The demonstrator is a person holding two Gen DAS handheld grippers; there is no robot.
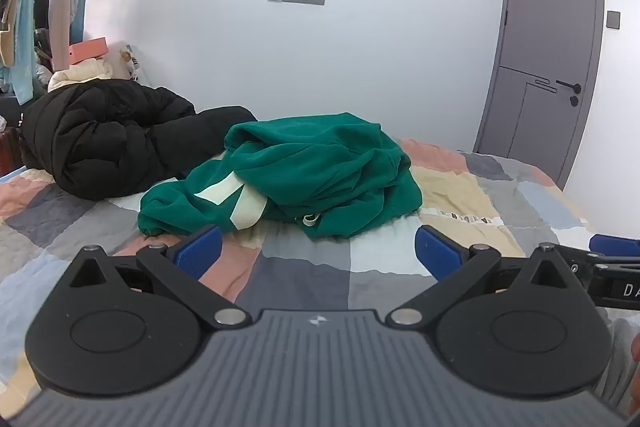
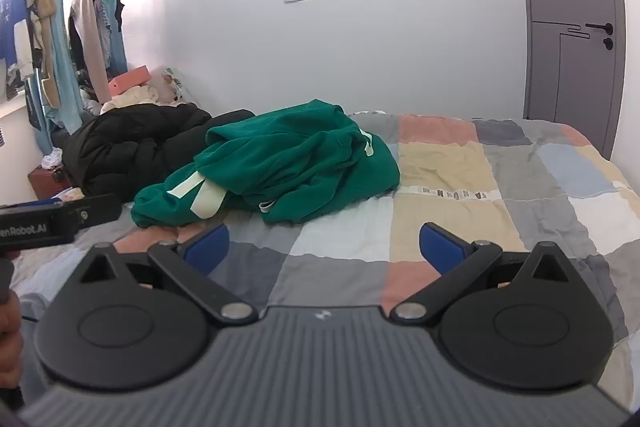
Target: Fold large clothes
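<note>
A green hooded sweatshirt [image 1: 296, 171] with cream stripes lies crumpled in a heap on the patchwork quilt [image 1: 304, 275]. In the right wrist view the same sweatshirt [image 2: 280, 163] sits ahead and to the left. My left gripper [image 1: 318, 251] is open, its blue pads wide apart just short of the sweatshirt's near edge, nothing between them. My right gripper [image 2: 324, 247] is open too, hovering over the bare quilt [image 2: 460, 187] to the right of the garment. Each gripper's edge shows at the side of the other's view.
A black puffer jacket [image 1: 104, 139] is bundled behind the sweatshirt at the left. Clothes hang on a rack [image 2: 48, 39] at far left, with a pink box [image 2: 128, 79] below. A grey door [image 1: 552, 59] stands at the right; the bed's right half lies open.
</note>
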